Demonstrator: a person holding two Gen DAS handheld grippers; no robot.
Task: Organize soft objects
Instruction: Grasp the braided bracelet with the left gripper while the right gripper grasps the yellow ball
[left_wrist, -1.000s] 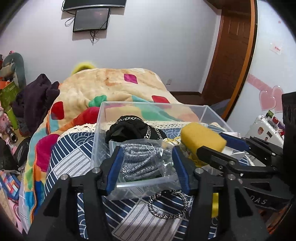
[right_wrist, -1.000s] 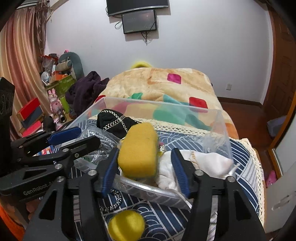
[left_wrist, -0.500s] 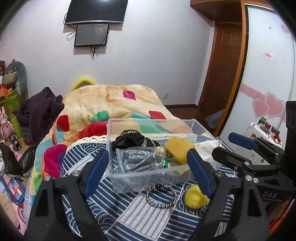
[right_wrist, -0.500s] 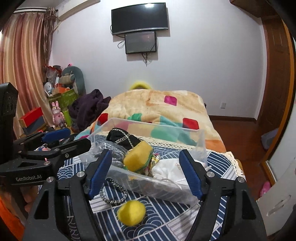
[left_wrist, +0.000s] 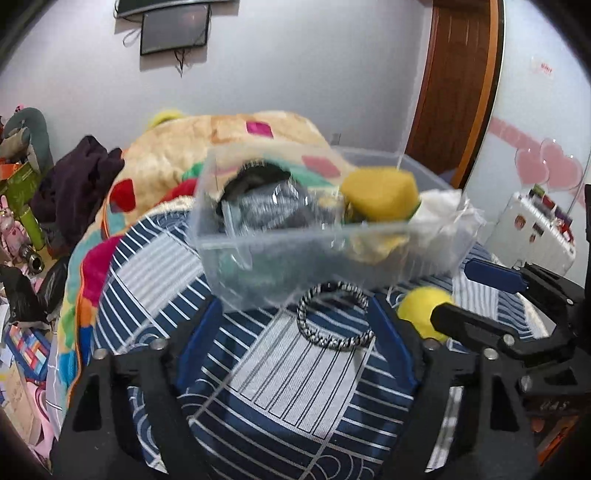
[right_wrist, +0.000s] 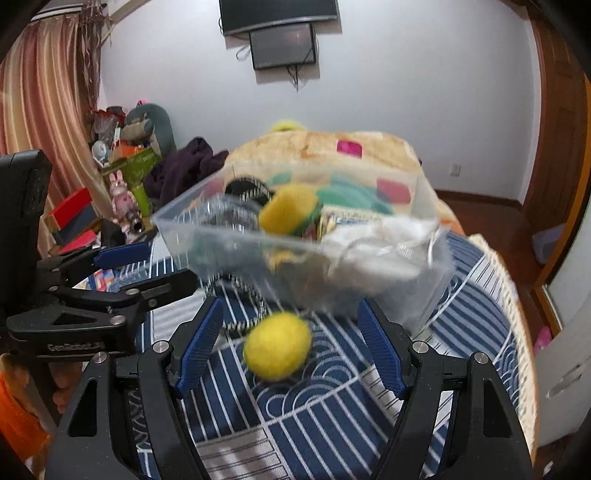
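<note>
A clear plastic bin (left_wrist: 303, 254) sits on the striped blue cloth and holds a yellow sponge (left_wrist: 380, 192), a grey bagged item (left_wrist: 273, 210), a black item and white cloth (left_wrist: 439, 214). The bin also shows in the right wrist view (right_wrist: 258, 251) with the sponge (right_wrist: 288, 214). A braided ring (left_wrist: 334, 321) lies in front of the bin, between the tips of my open, empty left gripper (left_wrist: 295, 332). A yellow ball (right_wrist: 277, 345) lies between the tips of my open, empty right gripper (right_wrist: 291, 343); it also shows in the left wrist view (left_wrist: 421, 306).
The striped cloth (left_wrist: 280, 387) covers the bed's near end, with a colourful blanket (left_wrist: 229, 133) behind. Dark clothes (left_wrist: 74, 181) and toys crowd the left. A wooden door (left_wrist: 454, 81) is at the right. The bed edge (right_wrist: 517, 295) drops off to the right.
Both grippers have drawn back from the bin and lowered toward the cloth. The sponge that sat between the right fingers now lies in the bin. Both jaws opened wider.
</note>
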